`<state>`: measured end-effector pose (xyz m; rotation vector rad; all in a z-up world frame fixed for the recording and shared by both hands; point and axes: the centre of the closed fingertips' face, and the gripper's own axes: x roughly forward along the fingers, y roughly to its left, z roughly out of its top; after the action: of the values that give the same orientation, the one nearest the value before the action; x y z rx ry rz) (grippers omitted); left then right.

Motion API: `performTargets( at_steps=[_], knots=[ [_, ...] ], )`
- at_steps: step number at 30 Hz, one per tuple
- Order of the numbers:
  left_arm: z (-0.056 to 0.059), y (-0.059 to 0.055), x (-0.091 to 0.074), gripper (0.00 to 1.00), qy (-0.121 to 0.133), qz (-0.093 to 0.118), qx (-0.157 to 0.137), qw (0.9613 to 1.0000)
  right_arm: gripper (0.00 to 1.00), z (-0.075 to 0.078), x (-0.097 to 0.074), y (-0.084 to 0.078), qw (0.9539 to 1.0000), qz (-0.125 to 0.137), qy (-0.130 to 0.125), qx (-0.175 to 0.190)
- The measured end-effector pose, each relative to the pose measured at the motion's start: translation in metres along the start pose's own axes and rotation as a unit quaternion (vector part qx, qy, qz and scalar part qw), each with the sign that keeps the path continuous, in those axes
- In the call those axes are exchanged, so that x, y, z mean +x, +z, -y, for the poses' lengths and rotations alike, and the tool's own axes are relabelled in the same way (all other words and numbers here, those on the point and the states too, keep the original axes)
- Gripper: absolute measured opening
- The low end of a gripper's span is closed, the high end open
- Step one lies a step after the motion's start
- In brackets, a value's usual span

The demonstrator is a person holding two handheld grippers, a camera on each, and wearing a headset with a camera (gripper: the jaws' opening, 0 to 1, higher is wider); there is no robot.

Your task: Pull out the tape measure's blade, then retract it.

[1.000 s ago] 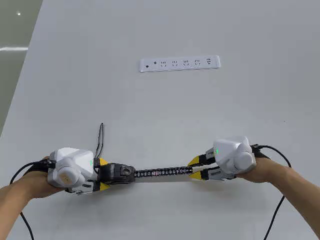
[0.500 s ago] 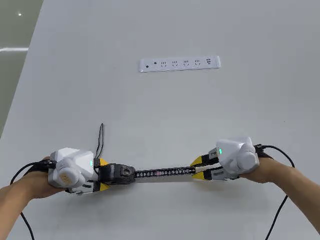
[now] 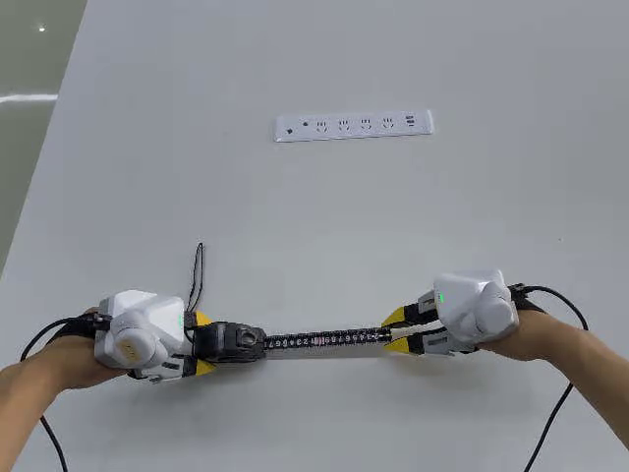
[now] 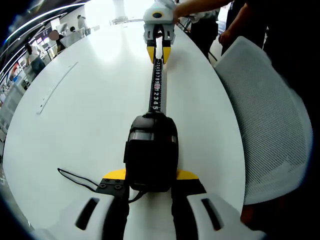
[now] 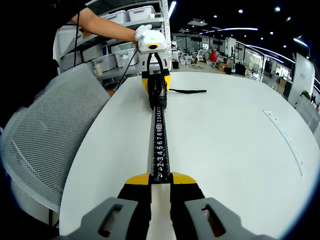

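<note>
Your left tool (image 3: 203, 342) is clamped on the case (image 3: 236, 341) at the lower left of the head view. Your right tool (image 3: 396, 331), at the lower right, is pinched shut on the free end of the blade (image 3: 319, 340). The blade runs straight between them, low over the bench (image 3: 295, 216).

The case looks like hard, compact plastic, probably with some weight, so a squeeze across its flanks as you have it should hold. The blade is thin sprung metal: stiff along its length, but likely to kink if you let it twist or sag. It is also smooth, so it may slip from the jaws. Keep your hold at the tip, where the end hook gives purchase. Expect the spring to tug back toward the case, and keep the pull in line with the case mouth.

Against a second ago, your right tool sits farther toward the right edge and more numbered blade shows. The left tool and case have not shifted, and the loose cord (image 3: 197, 270) lies as it did.
</note>
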<state>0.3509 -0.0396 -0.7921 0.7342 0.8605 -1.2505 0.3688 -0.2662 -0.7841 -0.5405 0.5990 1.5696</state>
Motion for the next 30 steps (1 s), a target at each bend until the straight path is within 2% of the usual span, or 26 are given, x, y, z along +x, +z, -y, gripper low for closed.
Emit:
performTargets(
  at_steps=[30],
  knots=[
    [0.002, -0.001, 0.000, 0.29, -0.002, -0.004, 0.000, 1.0000, 0.11, -0.001, -0.013, -0.012, 1.0000, -0.005, 0.000, 0.004]
  ],
)
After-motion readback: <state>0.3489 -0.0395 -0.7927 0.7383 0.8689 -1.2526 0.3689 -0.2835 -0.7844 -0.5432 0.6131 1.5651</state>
